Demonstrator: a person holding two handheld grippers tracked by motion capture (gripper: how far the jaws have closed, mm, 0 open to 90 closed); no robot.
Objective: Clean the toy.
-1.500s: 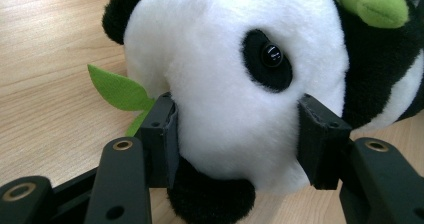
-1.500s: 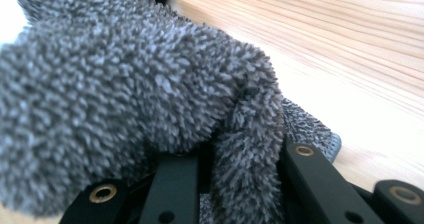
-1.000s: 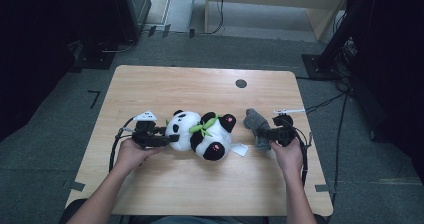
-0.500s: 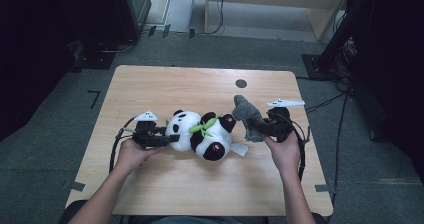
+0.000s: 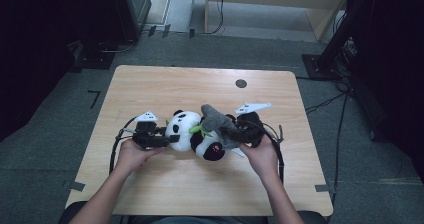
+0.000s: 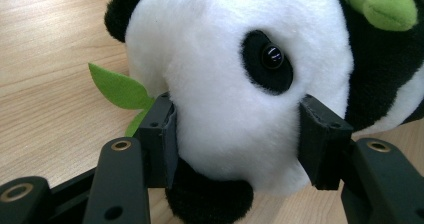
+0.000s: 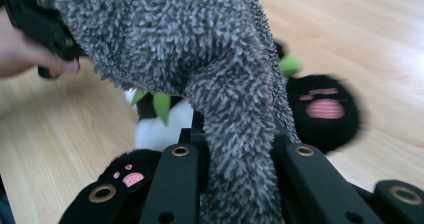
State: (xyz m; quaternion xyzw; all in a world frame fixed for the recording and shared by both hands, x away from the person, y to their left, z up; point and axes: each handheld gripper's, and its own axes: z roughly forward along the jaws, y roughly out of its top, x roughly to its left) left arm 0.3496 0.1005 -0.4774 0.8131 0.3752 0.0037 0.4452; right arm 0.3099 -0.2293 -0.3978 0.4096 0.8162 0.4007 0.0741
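A lab-like recording room — bare wooden table point(image 5: 150, 84), grey carpet point(image 5: 60, 134), dark equipment racks point(image 5: 131, 4), trailing floor cables point(image 5: 325, 103).

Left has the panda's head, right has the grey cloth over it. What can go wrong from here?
1. The grey cloth hangs loose from the right gripper; it may snag the panda or its green leaf.
2. The left gripper pinches only soft head plush, so it may slip if the cloth drags.
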